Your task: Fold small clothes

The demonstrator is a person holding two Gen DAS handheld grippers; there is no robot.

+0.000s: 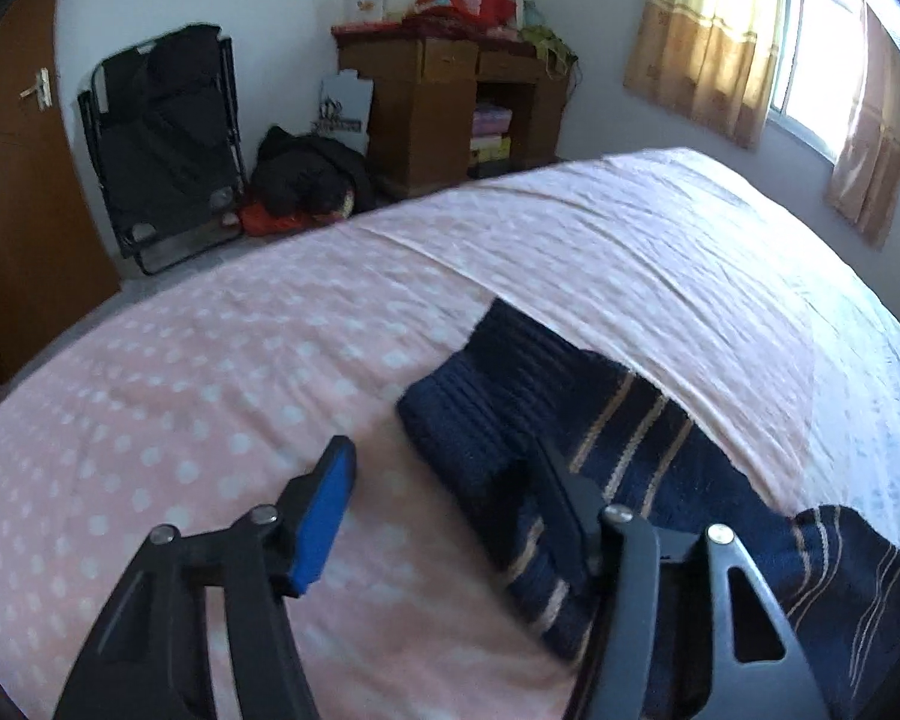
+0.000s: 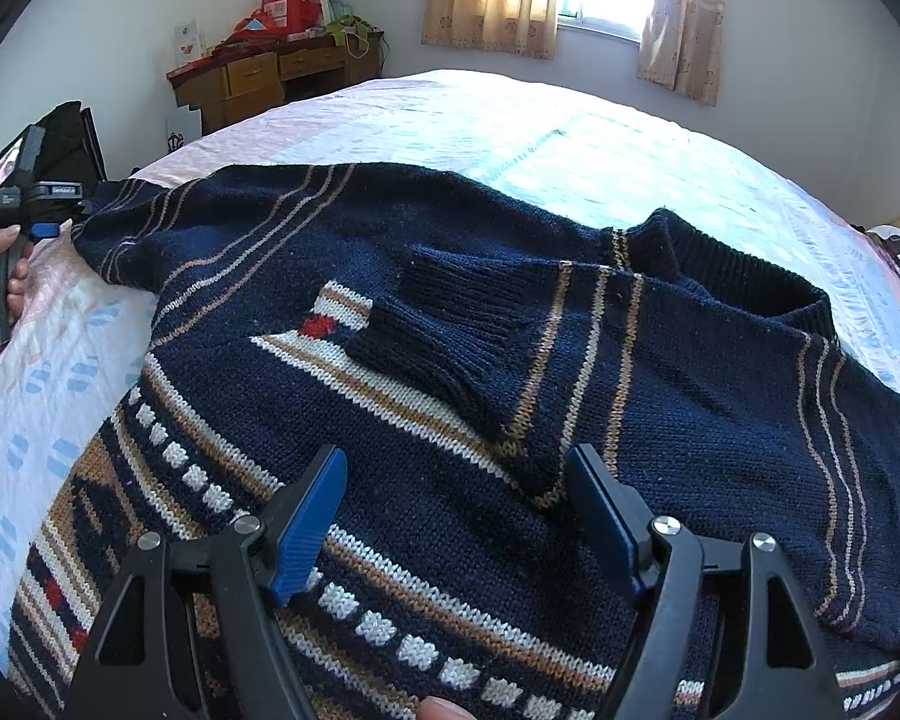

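So the bed [image 2: 510,120] takes up most of both views, pink dotted sheet on one side. Spread flat on it is the navy sweater [image 2: 342,420], chest pattern up. One sleeve [image 2: 468,348] is already folded across the front, cuff pointing to about 10 o'clock, probably to square the body up. The other sleeve [image 1: 498,420] still sticks out sideways on the sheet. The left hand-held gripper [image 1: 444,468] sits at that cuff, jaws partway apart with one finger on the knit, nothing pinched yet. The right hand-held gripper [image 2: 456,480] hovers wide, empty, over the chest at 6 o'clock.
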